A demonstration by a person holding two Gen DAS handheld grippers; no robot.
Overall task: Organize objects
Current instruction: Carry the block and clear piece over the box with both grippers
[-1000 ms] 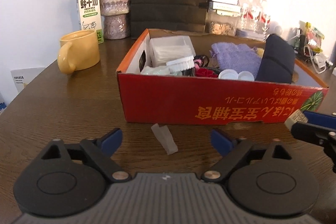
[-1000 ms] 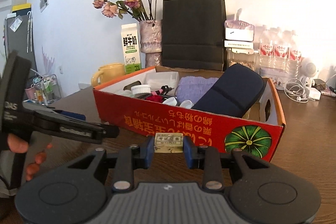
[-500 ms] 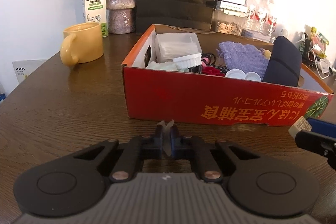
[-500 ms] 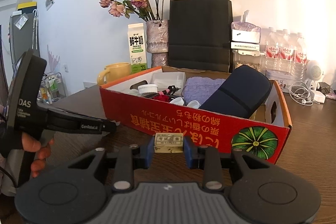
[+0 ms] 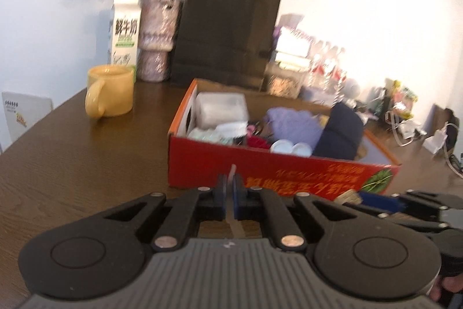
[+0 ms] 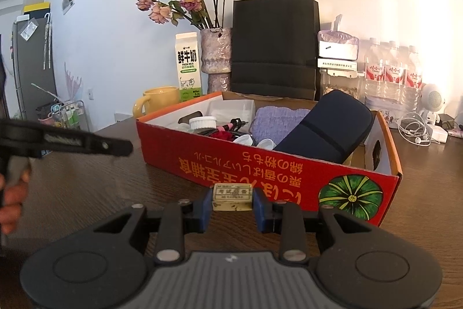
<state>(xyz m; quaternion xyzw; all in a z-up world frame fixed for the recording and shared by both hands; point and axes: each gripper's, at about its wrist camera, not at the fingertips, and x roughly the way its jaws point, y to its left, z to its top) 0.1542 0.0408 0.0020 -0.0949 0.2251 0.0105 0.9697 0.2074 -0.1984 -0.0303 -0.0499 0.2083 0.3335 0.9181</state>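
Observation:
A red cardboard box (image 5: pixel 289 173) (image 6: pixel 260 173) stands on the dark wooden table, filled with a purple cloth (image 5: pixel 292 123), a dark blue case (image 6: pixel 324 129), white lids and a clear container. My left gripper (image 5: pixel 230 190) is shut on a thin clear plastic piece (image 5: pixel 231 173), lifted off the table just before the box's front wall. My right gripper (image 6: pixel 232 200) is shut on a small beige eraser block (image 6: pixel 232 197), held low in front of the box. In the right wrist view the left gripper (image 6: pixel 86 144) shows at the left edge.
Behind the box stand a yellow mug (image 5: pixel 111 94), a milk carton (image 5: pixel 124 34), a vase of dried roses (image 5: pixel 157 39) and a black paper bag (image 5: pixel 228 31). Water bottles (image 6: pixel 390 68), cables and small clutter line the back right. A person's hand (image 6: pixel 11 193) holds the left tool.
My left gripper closed on the clear plastic piece that lay on the table and lifted it up towards the box. The right gripper kept still with the eraser.

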